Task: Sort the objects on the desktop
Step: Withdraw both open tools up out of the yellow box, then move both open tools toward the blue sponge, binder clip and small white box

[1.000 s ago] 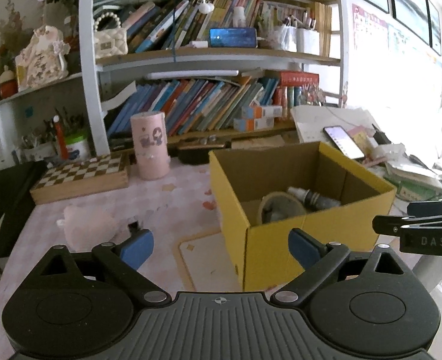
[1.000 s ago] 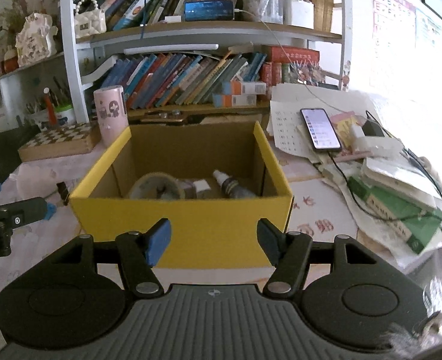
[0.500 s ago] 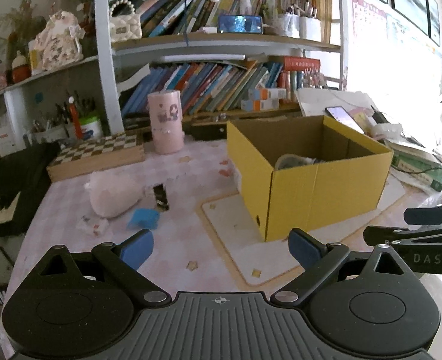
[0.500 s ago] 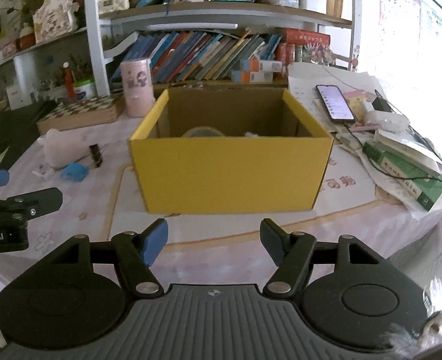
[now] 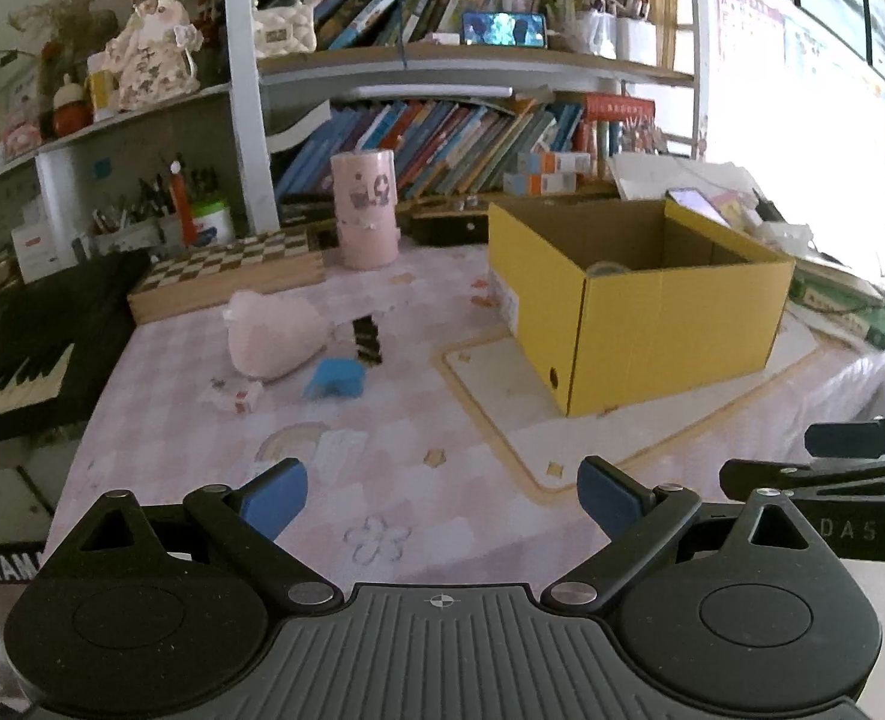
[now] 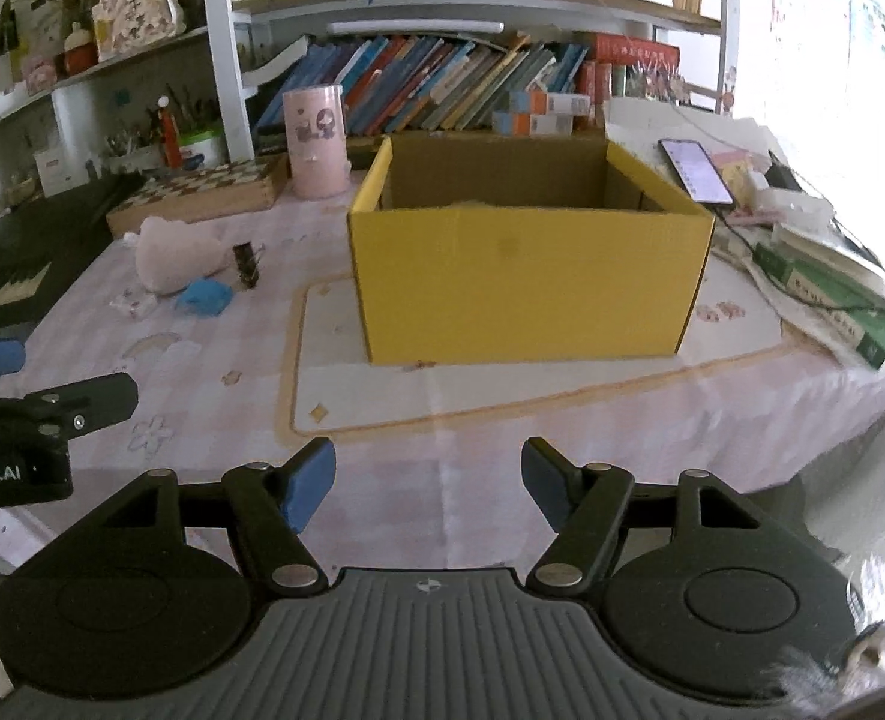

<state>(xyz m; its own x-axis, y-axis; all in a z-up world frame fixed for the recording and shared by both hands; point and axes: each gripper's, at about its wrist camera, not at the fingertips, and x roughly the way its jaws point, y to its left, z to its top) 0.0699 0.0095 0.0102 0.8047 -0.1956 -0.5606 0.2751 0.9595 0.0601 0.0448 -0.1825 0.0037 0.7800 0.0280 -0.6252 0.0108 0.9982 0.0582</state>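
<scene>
Meanwhile, both the left gripper [image 5: 442, 492] and right gripper [image 6: 427, 483] hung over the near surface [image 5: 442, 462], fingers spread and empty. The yellow box [image 6: 526, 282] stood open-topped, likely as collection bin; pink plush [image 5: 271, 333], blue item [image 5: 335, 378] and dark clip [image 5: 367, 341] lay loose left of it, unsorted.

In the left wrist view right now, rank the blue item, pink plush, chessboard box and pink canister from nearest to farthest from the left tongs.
1. Blue item, on the cloth, left of centre.
2. Pink plush, just behind it, further left.
3. Chessboard box, behind the plush, near the keyboard.
4. Pink canister, standing at the back by the bookshelf.

The left tongs are open and empty.
</scene>
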